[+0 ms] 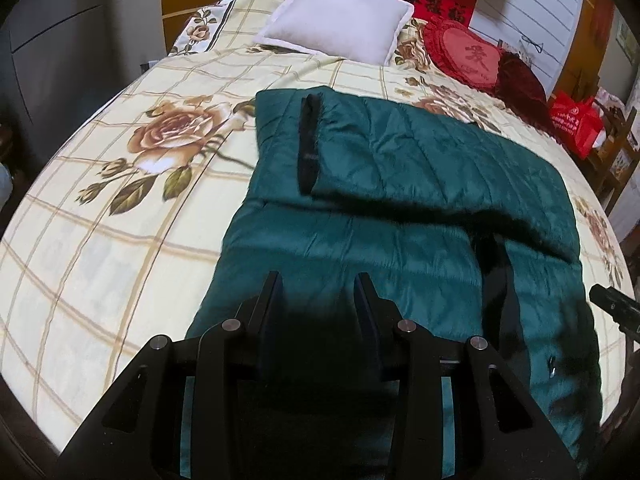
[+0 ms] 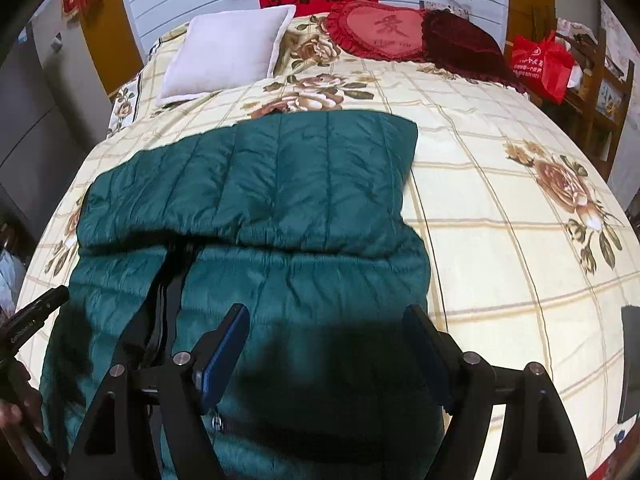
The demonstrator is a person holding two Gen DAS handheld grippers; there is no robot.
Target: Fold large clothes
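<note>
Only red bag [image 2: 541,67] | upright on wooden chair [image 2: 600,92] | contents hidden

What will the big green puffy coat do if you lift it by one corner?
The dark green quilted coat would probably flop and droop, since it already lies folded and wrinkled. Its puffy padding suggests it is light for its size. The shiny fabric may feel slippery.

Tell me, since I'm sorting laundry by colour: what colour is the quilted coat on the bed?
Dark teal green coat, clearest in the right wrist view.
</note>
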